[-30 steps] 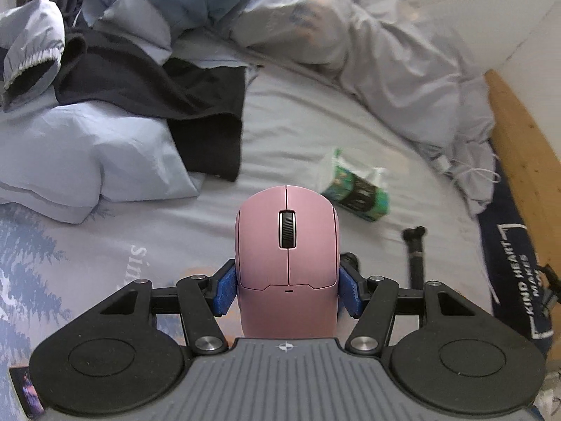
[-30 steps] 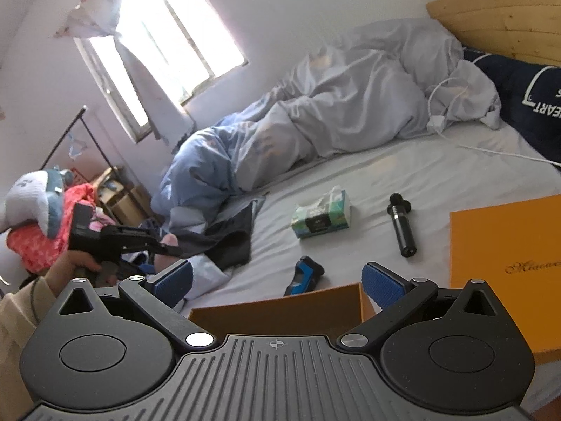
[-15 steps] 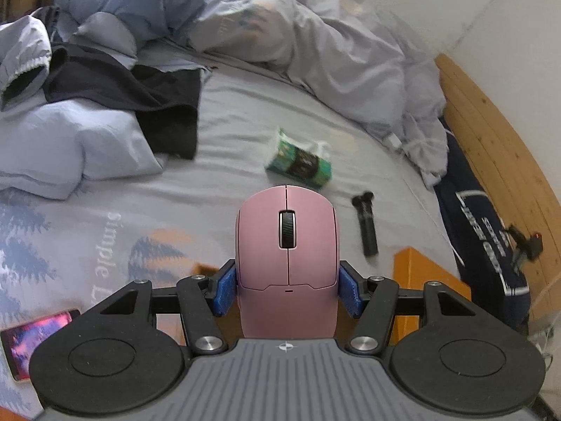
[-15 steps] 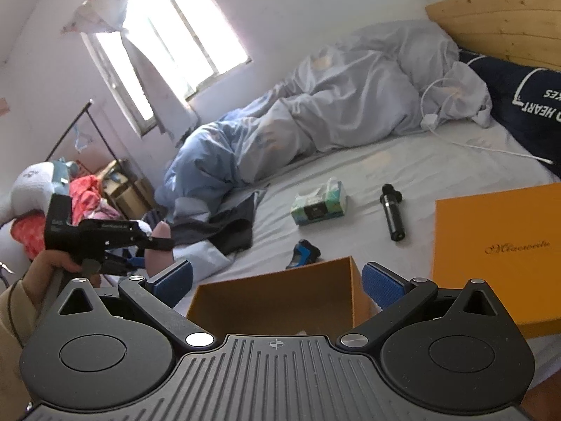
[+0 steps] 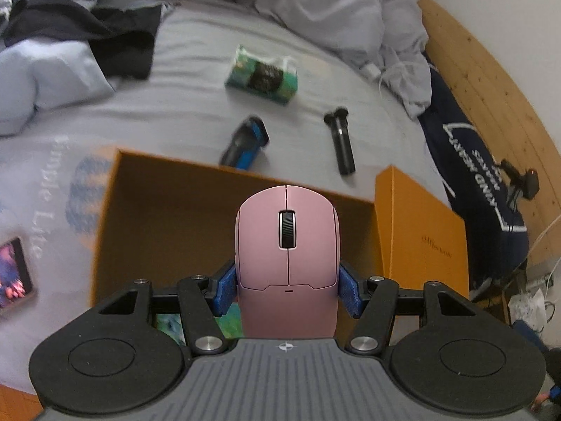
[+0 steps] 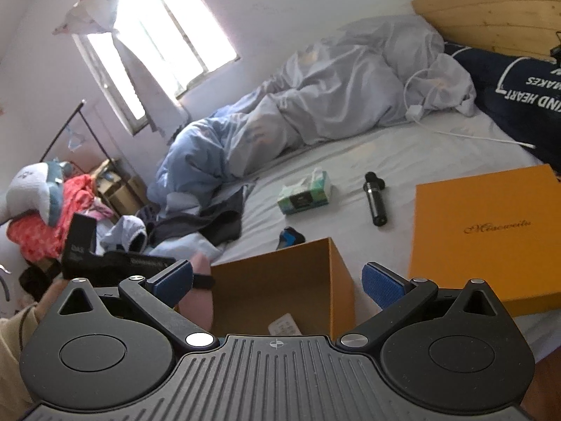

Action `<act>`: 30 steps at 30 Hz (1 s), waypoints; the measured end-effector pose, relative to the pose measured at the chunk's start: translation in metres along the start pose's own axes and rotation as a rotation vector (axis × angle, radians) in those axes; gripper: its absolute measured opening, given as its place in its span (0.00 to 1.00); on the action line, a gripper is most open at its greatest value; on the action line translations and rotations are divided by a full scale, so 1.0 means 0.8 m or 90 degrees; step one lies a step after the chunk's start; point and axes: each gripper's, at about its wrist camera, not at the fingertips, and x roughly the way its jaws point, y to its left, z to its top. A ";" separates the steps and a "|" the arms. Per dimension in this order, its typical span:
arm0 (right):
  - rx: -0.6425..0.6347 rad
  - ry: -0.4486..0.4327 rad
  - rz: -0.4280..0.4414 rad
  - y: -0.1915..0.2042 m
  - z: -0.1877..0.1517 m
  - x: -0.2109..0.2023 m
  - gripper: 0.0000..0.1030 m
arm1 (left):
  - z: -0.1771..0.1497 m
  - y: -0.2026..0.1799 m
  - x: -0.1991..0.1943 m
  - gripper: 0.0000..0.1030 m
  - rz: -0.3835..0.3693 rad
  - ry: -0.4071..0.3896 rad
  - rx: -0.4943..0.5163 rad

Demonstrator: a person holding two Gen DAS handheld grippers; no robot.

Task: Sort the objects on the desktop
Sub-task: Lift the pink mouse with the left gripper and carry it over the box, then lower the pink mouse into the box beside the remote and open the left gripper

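Observation:
My left gripper (image 5: 285,289) is shut on a pink computer mouse (image 5: 285,242) and holds it above the open orange box (image 5: 168,210) on the bed. The mouse's tip also shows in the right wrist view (image 6: 201,301) at the box's left side. My right gripper (image 6: 277,282) is open and empty, just in front of the same box (image 6: 315,280), which holds a small white item (image 6: 285,324). On the sheet beyond lie a blue and black device (image 5: 245,144), a black cylindrical tool (image 5: 342,144) and a green tissue pack (image 5: 263,77).
The orange box lid (image 6: 487,235) lies flat to the right of the box. A phone (image 5: 12,273) lies on the sheet at left. Rumpled duvets (image 6: 315,101) and dark clothes (image 5: 105,35) fill the far side. A navy pillow (image 6: 519,98) leans on the wooden headboard.
My left gripper has carried the mouse forward and to the right, from over the bare sheet to above the open box. The right gripper has risen slightly, showing more of the box's inside.

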 end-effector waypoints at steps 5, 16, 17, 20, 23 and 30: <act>0.009 -0.006 -0.011 -0.010 -0.004 -0.002 1.00 | -0.021 -0.006 0.029 0.58 0.000 0.029 0.002; 0.019 0.010 -0.019 -0.023 -0.009 0.007 1.00 | -0.072 -0.018 0.084 0.58 0.038 0.093 0.021; 0.019 0.011 -0.019 -0.023 -0.009 0.008 1.00 | -0.075 -0.019 0.087 0.58 0.045 0.096 0.026; 0.016 0.017 -0.020 -0.022 -0.011 0.013 1.00 | -0.084 -0.024 0.094 0.58 0.074 0.105 0.050; 0.012 0.026 -0.023 -0.020 -0.012 0.018 1.00 | -0.092 -0.030 0.101 0.58 0.098 0.116 0.075; 0.003 0.042 -0.025 -0.015 -0.017 0.025 1.00 | -0.106 -0.037 0.113 0.58 0.100 0.152 0.105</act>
